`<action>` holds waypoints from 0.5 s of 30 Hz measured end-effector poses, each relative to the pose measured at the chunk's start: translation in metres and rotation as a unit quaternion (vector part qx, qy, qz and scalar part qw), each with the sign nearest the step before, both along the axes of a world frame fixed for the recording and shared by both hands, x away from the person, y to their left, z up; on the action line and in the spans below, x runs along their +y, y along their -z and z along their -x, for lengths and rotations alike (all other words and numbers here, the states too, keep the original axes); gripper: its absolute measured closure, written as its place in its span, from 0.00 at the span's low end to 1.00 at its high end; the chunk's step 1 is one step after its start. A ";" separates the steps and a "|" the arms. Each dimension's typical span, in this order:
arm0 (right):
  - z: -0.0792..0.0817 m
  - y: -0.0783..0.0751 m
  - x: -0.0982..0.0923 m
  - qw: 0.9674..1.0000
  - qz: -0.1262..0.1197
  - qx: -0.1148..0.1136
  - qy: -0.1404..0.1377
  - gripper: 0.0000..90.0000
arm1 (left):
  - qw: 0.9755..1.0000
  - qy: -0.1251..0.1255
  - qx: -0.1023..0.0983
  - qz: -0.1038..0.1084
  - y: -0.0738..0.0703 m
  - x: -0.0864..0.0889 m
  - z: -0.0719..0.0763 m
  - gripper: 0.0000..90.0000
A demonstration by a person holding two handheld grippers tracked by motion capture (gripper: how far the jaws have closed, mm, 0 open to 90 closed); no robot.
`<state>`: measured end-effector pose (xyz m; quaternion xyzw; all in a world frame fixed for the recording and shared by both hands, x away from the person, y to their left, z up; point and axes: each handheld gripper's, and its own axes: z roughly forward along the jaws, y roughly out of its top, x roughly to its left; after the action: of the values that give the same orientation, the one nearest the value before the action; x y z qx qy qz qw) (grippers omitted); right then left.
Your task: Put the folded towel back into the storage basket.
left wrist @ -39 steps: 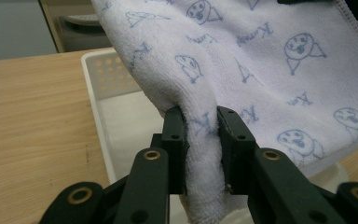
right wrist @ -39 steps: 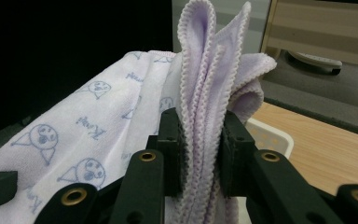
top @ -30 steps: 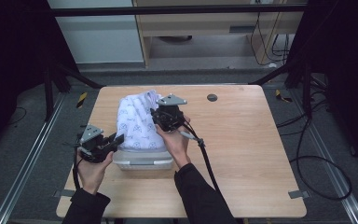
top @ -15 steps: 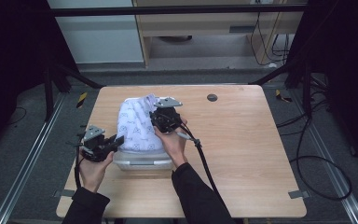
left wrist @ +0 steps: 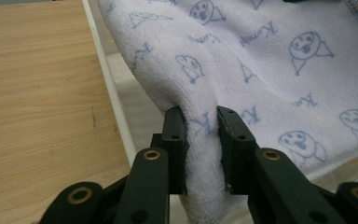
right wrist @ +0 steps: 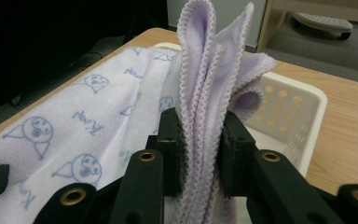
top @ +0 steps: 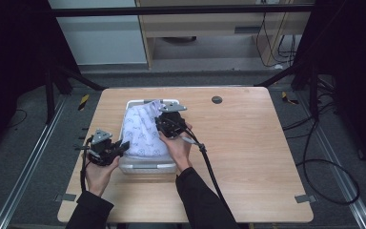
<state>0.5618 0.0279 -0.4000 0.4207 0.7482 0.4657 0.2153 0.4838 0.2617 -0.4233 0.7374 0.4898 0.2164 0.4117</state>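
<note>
Table [top: 248, 157]: bare wood apart from a white perforated basket [top: 145, 164] left of centre and a small dark disc [top: 216, 99] near the far edge, well apart from the work.

Basket: sits between the two hands. Its holed wall is clear in the right gripper view [right wrist: 284, 107]; its near rim runs up the left gripper view [left wrist: 107, 88].

Towel [top: 143, 129]: pale lilac, printed with small faces and script, draped over and into the basket, raised at its far end. Judged to be either going in or coming out; cannot tell which from this moment.

Right gripper [top: 166, 122]: over the basket's far right part, jaws narrow and clamped on several gathered hemmed edges of the towel [right wrist: 200, 93], which stand upright between them. Bunching the edges likely keeps the layers together as one handle.

Left gripper [top: 119, 149]: at the basket's near left corner, jaws narrow, pinching a thick rolled fold of the towel [left wrist: 200, 126]. Holding the opposite end likely keeps the cloth spread and under control.

Obstructions: the basket's rim and walls are the only thing close by; cloth hanging over the left rim could drag on it. The right gripper's cable [top: 209, 164] trails back across the table, clear of the basket.
</note>
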 end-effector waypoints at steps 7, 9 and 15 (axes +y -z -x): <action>-0.002 0.009 -0.001 1.000 0.004 0.008 0.002 0.81 | 1.000 0.000 0.008 -0.007 0.005 -0.002 -0.002 0.82; -0.003 0.011 -0.001 1.000 0.006 0.011 0.003 0.81 | 1.000 0.000 0.009 -0.009 0.006 -0.003 -0.003 0.82; -0.005 0.017 -0.001 1.000 0.010 0.022 0.002 0.80 | 1.000 -0.001 0.018 -0.010 0.009 -0.003 -0.005 0.81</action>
<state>0.5669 0.0266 -0.4174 0.4305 0.7564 0.4482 0.2039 0.4886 0.2582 -0.4323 0.7447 0.4959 0.2086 0.3949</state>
